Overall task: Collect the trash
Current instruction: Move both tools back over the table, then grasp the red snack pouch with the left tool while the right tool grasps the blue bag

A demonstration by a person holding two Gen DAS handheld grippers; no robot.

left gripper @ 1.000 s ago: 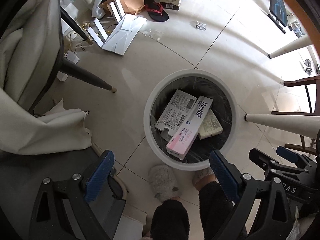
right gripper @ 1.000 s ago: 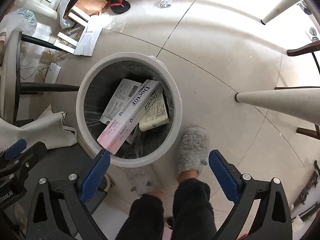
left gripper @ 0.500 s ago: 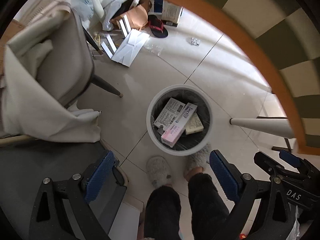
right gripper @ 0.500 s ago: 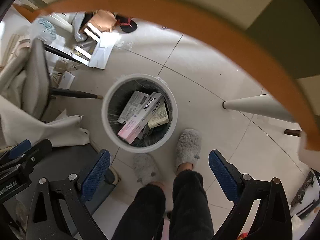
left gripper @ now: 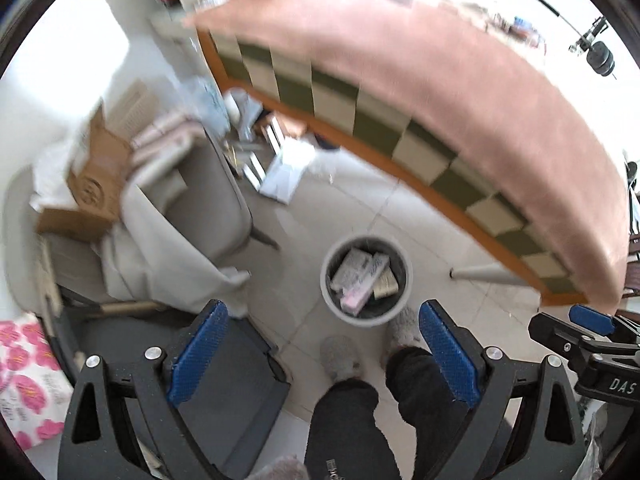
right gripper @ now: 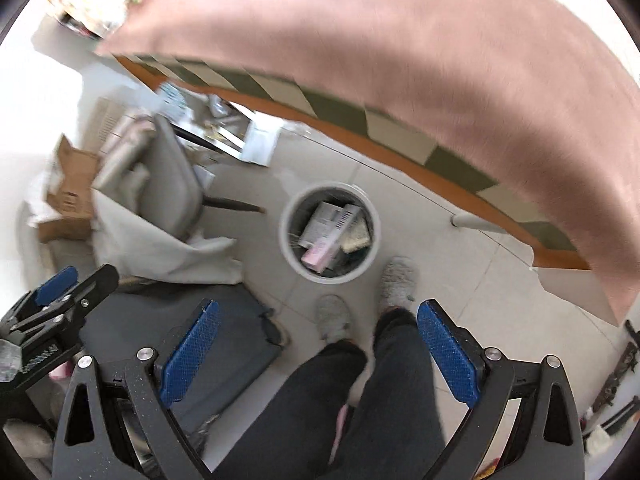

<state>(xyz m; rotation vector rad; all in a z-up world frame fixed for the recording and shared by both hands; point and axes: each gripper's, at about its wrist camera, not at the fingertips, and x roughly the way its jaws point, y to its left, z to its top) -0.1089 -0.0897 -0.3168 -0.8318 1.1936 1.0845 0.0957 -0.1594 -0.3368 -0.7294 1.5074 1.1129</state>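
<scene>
A white round trash bin [left gripper: 403, 285] stands on the tiled floor far below me, lined with a black bag. It holds a pink-and-white box [left gripper: 362, 286] and other flat cartons. It also shows in the right wrist view [right gripper: 289, 236]. My left gripper [left gripper: 322, 354] is open and empty, high above the floor. My right gripper [right gripper: 318, 354] is open and empty at about the same height. Each gripper shows at the edge of the other's view.
A table with a pink cloth [left gripper: 480, 92] and a checkered, orange-trimmed skirt arcs across the top. A grey chair [left gripper: 208, 204] draped in white cloth and cardboard stands left. The person's legs and grey slippers [left gripper: 342, 354] are by the bin. Flat white boxes [left gripper: 284, 172] lie beyond.
Both grippers have risen well above the bin, which now looks much smaller. The tabletop with its pink cloth has come into view. Both stay open and empty.
</scene>
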